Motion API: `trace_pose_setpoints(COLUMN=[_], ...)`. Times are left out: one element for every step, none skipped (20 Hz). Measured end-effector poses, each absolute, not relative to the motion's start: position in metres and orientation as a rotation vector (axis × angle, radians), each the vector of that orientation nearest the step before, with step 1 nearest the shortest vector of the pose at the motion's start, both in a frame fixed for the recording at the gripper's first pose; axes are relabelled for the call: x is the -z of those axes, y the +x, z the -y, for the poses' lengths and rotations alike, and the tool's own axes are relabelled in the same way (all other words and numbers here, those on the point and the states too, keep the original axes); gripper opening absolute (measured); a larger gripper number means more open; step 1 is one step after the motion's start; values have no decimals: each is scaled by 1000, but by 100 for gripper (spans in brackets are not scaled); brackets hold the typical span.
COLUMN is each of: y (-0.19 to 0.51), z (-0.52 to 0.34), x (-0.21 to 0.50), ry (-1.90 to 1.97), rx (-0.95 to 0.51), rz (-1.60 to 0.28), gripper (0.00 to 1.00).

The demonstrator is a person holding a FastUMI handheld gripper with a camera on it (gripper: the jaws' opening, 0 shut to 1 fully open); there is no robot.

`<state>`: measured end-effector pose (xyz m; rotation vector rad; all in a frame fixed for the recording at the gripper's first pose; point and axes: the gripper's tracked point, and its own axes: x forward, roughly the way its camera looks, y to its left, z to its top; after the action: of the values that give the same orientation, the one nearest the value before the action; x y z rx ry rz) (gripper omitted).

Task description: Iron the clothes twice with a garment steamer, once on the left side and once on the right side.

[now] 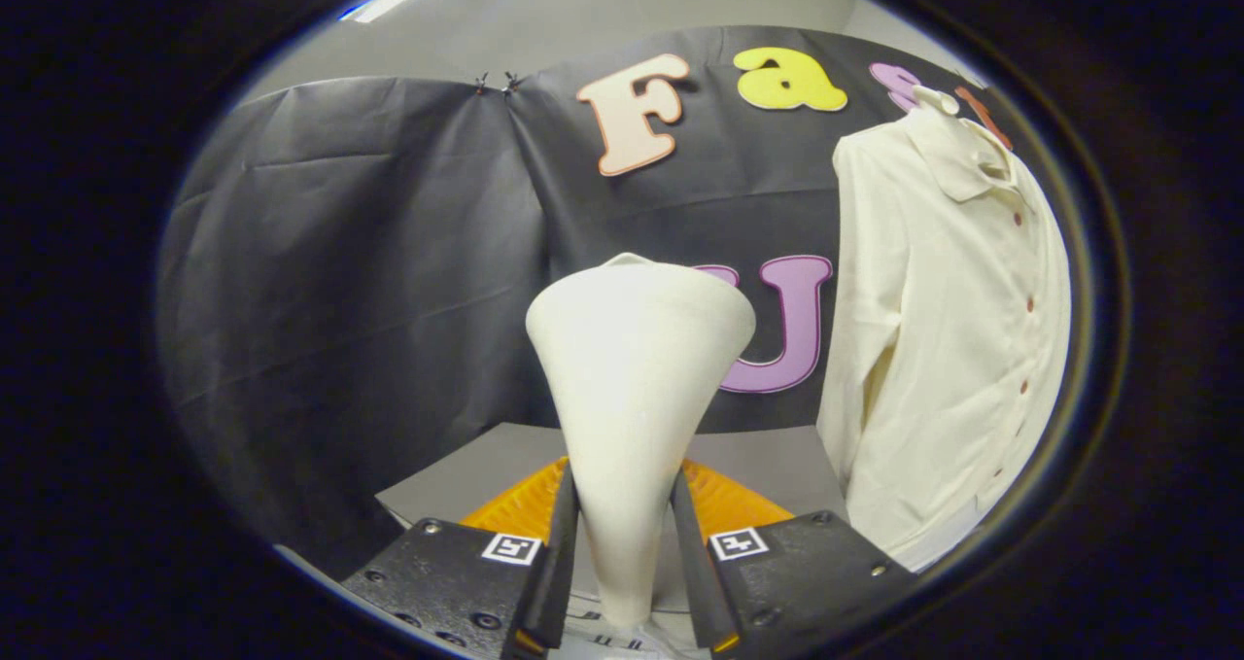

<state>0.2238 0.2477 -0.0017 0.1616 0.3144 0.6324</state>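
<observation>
Tongs [622, 534] are pinching the garment steamer [637, 388] by its narrow lower neck, both fingers pressing on it from either side, the wide cone head flaring up and away beyond the fingertips. The shirt [948, 349], pale with a collar and a row of dark buttons, is hanging upright well off to the right of the steamer, in front of the black cloth wall [369, 271]; steamer head is not touching it, clear gap between them. A grey counter [466, 475] is lying below, past the fingers, reaching toward the wall; an orange ridged part is showing just behind the fingers, can't tell what it belongs to. Judging the step in hand: carrying the steamer over to the shirt, no pass looking started yet. To do it well, the grip wants to be staying firm on the neck so the top-heavy head isn't rocking, then swinging right until the head face is squaring up to the fabric near the shoulder on one side of the button line. Starting high and running down in one steady stroke, head just grazing the cloth, not shoving the loose shirt backward. Then shifting across the buttons for the other side. Risk: the hanging sleeve snagging on the cone edge.
</observation>
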Motion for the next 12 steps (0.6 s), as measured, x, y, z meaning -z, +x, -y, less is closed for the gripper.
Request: trace_pose_setpoints(y=[222, 217, 214, 213, 214, 211, 212, 217, 224, 232, 242, 249], z=[-245, -242, -242, -242, -241, -241, -237, -225, -213, -200, -182, -165], x=[1, 0, -1, -3, -6, -2, -18, -41, -65, -71, -82, -88], ry=[162, 167, 166, 153, 145, 158, 175, 208, 257, 282, 298, 280], rx=[-633, -641, -657, -663, -673, -684, -680, -666, -652, -622, -583, -545], rz=[-313, -306, -290, -272, -228, -242, -178, -113, -51, -50, -32, -35], gripper=[49, 49, 49, 49, 49, 49, 49, 49, 48, 48, 48, 48])
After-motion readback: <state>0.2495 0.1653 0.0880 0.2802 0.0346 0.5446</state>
